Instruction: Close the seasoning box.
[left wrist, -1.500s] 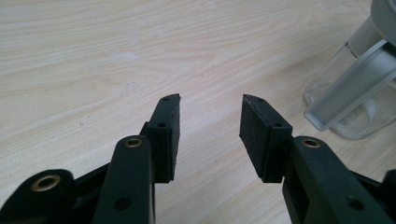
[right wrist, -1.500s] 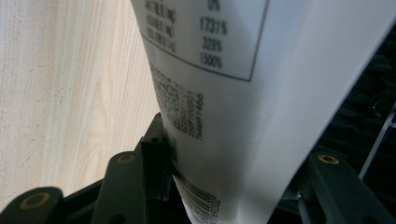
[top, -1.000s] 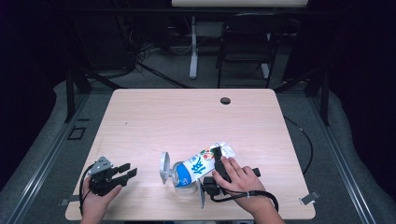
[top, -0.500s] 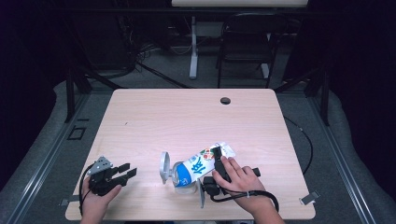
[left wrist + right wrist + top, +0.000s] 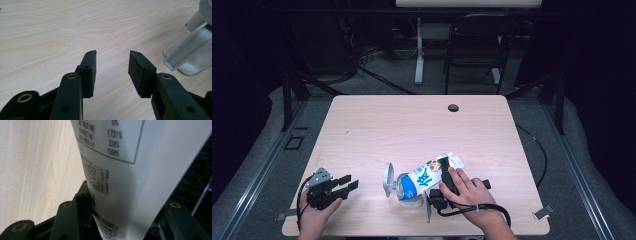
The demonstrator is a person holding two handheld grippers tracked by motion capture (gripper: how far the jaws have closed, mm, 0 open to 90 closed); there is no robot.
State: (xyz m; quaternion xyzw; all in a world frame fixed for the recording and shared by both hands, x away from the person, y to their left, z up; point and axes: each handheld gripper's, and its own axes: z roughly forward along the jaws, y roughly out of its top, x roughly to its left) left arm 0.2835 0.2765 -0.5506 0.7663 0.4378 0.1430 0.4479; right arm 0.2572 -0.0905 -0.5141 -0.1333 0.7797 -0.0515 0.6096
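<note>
A white and blue carton (image 5: 428, 177) is tilted, its lower end over a clear cup (image 5: 410, 201) near the table's front edge. My right gripper (image 5: 444, 174) is shut on the carton's upper part, with a hand behind it. In the right gripper view the carton (image 5: 130, 170), with a printed label and a barcode, sits between the jaws of the gripper (image 5: 123, 220). A grey hinged lid (image 5: 388, 181) stands open at the cup's left. My left gripper (image 5: 348, 183) rests open at the front left, with nothing between its fingers (image 5: 113, 65). The clear cup (image 5: 192, 55) lies to its right.
The light wooden table (image 5: 412, 130) has a small dark round hole (image 5: 453, 107) near its far edge. A chair (image 5: 474, 50) and a white stand (image 5: 419, 55) are on the floor beyond the table. Cables trail from both grippers.
</note>
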